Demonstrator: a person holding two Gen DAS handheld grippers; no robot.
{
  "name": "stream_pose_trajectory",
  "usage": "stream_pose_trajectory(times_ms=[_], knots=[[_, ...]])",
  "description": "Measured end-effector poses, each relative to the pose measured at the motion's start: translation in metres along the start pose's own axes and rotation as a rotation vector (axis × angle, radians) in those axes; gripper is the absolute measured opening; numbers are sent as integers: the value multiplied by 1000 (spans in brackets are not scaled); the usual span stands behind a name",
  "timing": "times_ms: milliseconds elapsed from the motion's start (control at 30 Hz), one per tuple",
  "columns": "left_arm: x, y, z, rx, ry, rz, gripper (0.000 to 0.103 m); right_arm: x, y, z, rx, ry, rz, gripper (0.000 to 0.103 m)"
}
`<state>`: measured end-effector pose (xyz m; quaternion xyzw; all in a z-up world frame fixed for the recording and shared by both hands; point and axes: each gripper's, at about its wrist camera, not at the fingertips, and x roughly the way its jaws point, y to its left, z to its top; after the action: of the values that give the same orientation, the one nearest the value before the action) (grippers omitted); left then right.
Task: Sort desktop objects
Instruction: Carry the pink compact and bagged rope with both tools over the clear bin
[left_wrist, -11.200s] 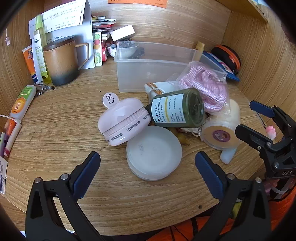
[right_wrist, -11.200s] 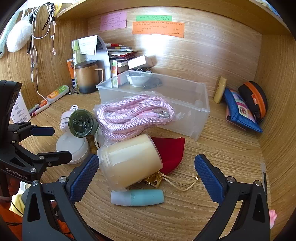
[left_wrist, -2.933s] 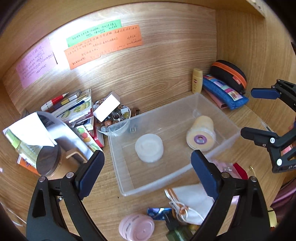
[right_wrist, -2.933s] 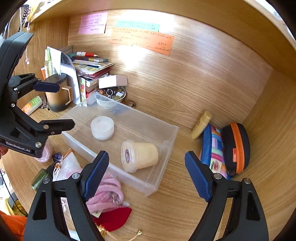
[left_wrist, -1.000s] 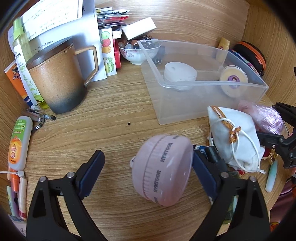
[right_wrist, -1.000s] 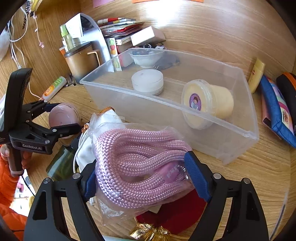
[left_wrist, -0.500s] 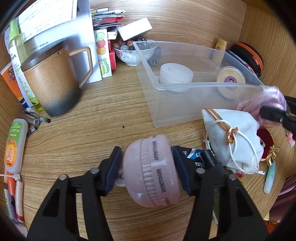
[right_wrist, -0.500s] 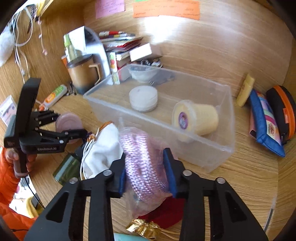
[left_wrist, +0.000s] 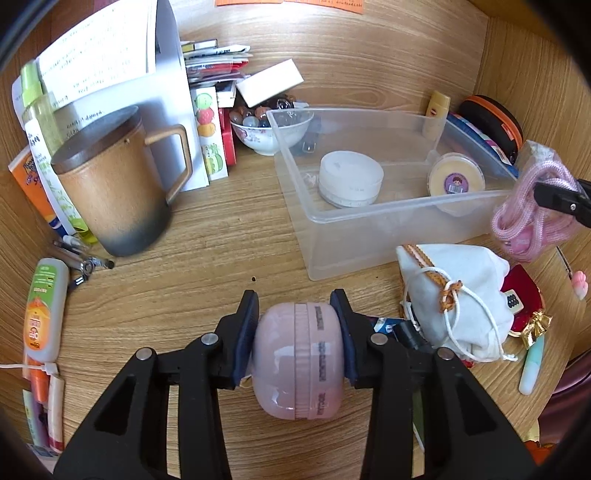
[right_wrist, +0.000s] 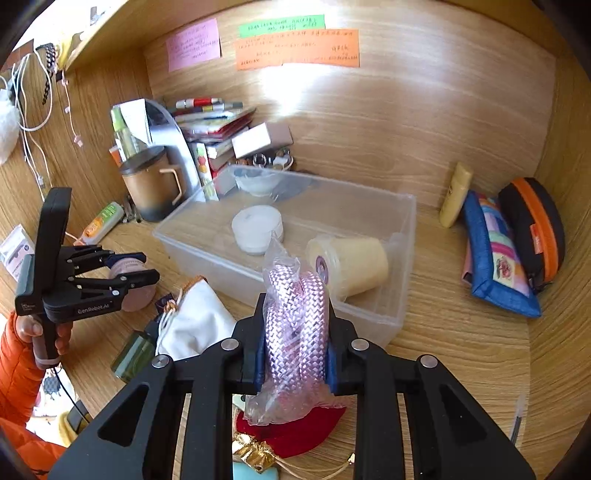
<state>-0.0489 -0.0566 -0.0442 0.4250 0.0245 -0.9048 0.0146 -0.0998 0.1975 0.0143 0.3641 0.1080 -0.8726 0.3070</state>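
Grips have closed on both sides since a second ago, when each tool stood wide around its target. Left tool (left_wrist: 298, 334) now pinches the pink round case (left_wrist: 298, 360), raised just above the surface (left_wrist: 207, 236) in front of the clear bin (left_wrist: 369, 236). Right tool (right_wrist: 295, 343) clamps the bagged pink rope (right_wrist: 295, 317), lifted near the bin's front wall. White jar (left_wrist: 351, 178) and cream cup (left_wrist: 456, 179) already lie inside, so both loads likely go there next.
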Motion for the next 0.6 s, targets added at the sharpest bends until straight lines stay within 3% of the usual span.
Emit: stream_pose_trajectory(times_ms=[600], knots=[[-31, -9, 11, 26, -55, 25, 39, -35, -1, 15, -9, -52, 24, 21]])
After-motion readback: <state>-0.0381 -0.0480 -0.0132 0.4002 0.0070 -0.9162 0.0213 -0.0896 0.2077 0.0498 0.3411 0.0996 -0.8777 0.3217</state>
